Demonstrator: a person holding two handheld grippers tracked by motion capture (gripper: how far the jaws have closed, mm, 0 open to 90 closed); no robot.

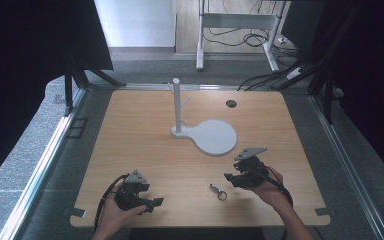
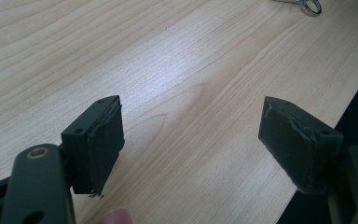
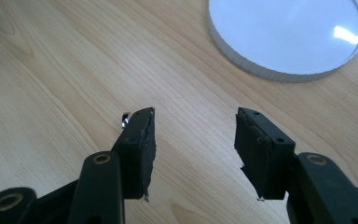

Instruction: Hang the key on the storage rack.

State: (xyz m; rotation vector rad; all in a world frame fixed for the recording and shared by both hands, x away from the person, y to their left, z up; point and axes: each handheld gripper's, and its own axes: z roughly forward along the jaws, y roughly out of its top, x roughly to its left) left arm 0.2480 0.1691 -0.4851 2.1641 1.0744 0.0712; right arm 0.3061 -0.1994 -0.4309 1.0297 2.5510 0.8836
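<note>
Both tools, left (image 1: 156, 202) and right (image 1: 228, 177), spread over pale wooden table (image 1: 145, 135), grey carpet (image 1: 25, 150) around

My left gripper (image 2: 191, 135) points along a light wooden table (image 2: 168, 70), its two black jaws set wide apart with nothing between them. Bare wood grain shows through the gap. The pad (image 2: 107, 140) of the jaw on the left shows a worn, ragged lower edge. Far ahead and to the right of the jaws, at the top edge, lies a small metal ring (image 2: 311, 5), only partly in frame. The table's edge runs just beyond the right-hand jaw.
</note>
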